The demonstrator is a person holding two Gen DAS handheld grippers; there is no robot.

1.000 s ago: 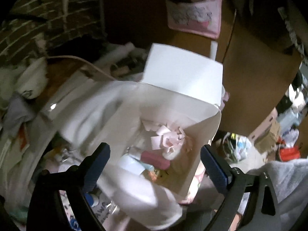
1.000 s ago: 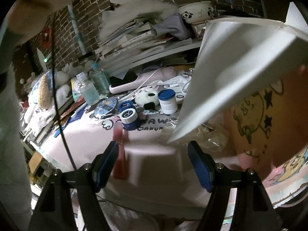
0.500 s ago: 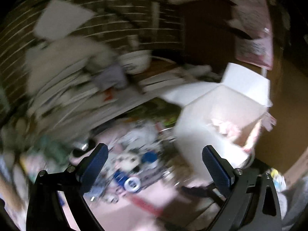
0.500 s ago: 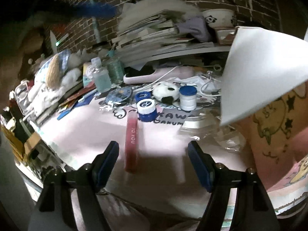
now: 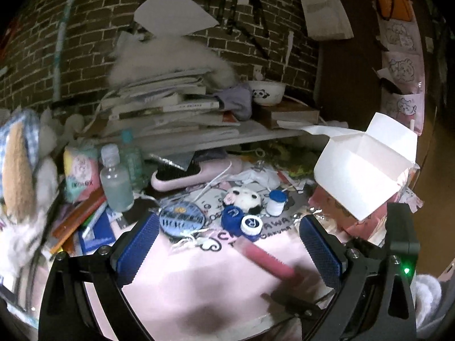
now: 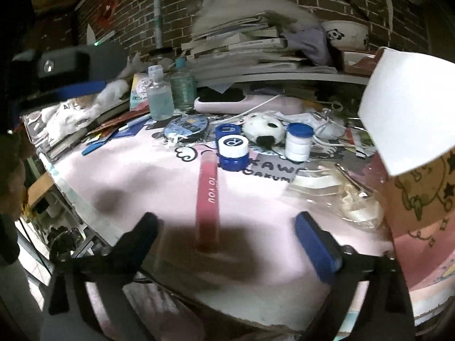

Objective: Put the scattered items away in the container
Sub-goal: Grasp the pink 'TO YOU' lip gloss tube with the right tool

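Observation:
A pink tube [image 6: 207,196] lies lengthwise on the pink mat [image 6: 136,170]. Its near end sits between the fingers of my right gripper [image 6: 227,241], which is open and low over the mat. The white box [image 5: 366,167] stands open at the right, its pink printed side [image 6: 421,199] close beside my right gripper. My left gripper [image 5: 229,248] is open with nothing in it, and the same tube [image 5: 264,258] lies slanted between its fingers. Beyond the tube stand blue-and-white jars [image 6: 231,150], a white jar with a blue lid [image 6: 298,142] and a panda plush [image 6: 263,130].
A round badge [image 5: 182,218], clear bottles [image 5: 115,179], a pink hairbrush [image 5: 193,174] and crumpled clear packaging [image 6: 335,190] crowd the mat. Stacked books [image 5: 170,105] and a panda bowl [image 5: 267,92] fill the shelf behind. The mat's front edge runs just below the grippers.
My left gripper has swung from looking down into the box to facing the table. My right gripper has moved closer to the pink tube, whose near end now lies between its fingers.

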